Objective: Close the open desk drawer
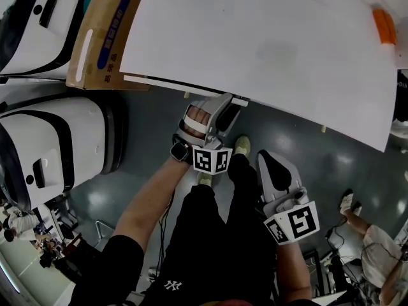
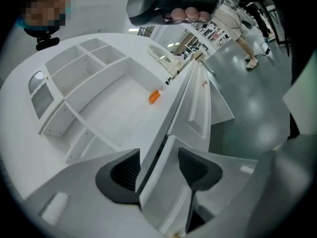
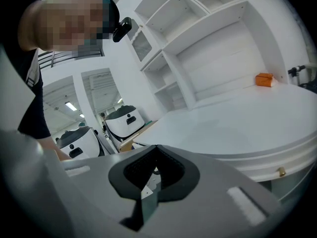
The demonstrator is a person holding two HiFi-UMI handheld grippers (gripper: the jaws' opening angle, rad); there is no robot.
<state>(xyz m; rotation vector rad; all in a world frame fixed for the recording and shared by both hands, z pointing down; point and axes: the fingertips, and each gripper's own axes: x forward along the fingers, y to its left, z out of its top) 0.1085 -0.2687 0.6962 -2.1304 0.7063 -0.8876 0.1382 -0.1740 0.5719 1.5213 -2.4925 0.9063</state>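
Observation:
The white desk [image 1: 268, 50] fills the top of the head view. Under its front edge a drawer front [image 1: 182, 85] juts out as a thin white strip. My left gripper [image 1: 221, 107] is right at that strip. In the left gripper view it [image 2: 158, 170] stands open, and the drawer's white front panel [image 2: 171, 192] runs edge-on between its dark pads [image 2: 124, 170]. My right gripper [image 1: 269, 163] hangs back below the desk, apart from it. Its [image 3: 154, 157] jaws are shut with nothing in them. A small orange block [image 1: 384, 25] lies on the desktop.
White shelving [image 2: 89, 78] stands on the desk's back. Two large white machines [image 1: 44, 145] and a cardboard box [image 1: 105, 30] stand on the left. The person's legs are below the desk edge. Another person [image 1: 376, 247] stands at lower right on the grey floor.

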